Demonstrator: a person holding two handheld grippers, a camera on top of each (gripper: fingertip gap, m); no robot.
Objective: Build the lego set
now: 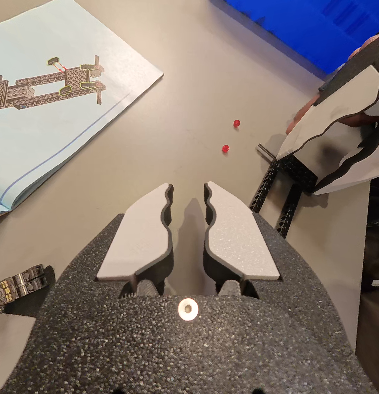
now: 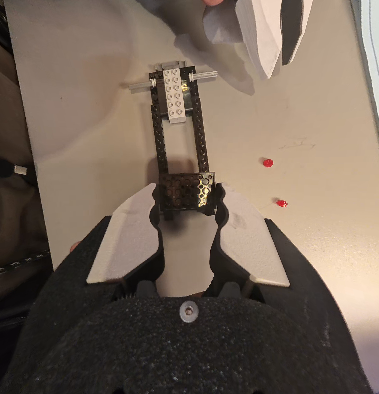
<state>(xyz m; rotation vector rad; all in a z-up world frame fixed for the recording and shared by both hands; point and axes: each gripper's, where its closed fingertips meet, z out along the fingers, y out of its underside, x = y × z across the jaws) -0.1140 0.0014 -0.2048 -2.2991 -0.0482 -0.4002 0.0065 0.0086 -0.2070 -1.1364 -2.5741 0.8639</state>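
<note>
The right gripper [image 2: 186, 197] clamps the perforated black plate [image 2: 185, 191] at the near end of a black brick frame [image 2: 180, 132] lying near the surface's [image 2: 94, 132] edge. The left gripper [image 1: 188, 191] hovers with fingers apart, grasp bare, two red studs [image 1: 225, 148] just beyond, an open booklet [image 1: 56, 89] near the opposite edge.

Counted two red round studs [image 2: 268, 162] [image 2: 281, 203] on the desk [image 2: 312, 245], both right of the right gripper's [image 2: 186, 197] fingers [image 2: 139, 204], apart from each other. Counted one black brick frame [image 2: 180, 136], its perforated end plate [image 2: 187, 191] clamped between those fingers. Counted two long black holed beams on it, one light grey studded brick block [image 2: 174, 96], and two grey axle ends [image 2: 205, 75] [image 2: 139, 86] at its far end. Counted one open instruction booklet [image 1: 56, 85], far left of the left gripper's [image 1: 188, 187] fingers. Counted two grippers, each with two fingers.
</note>
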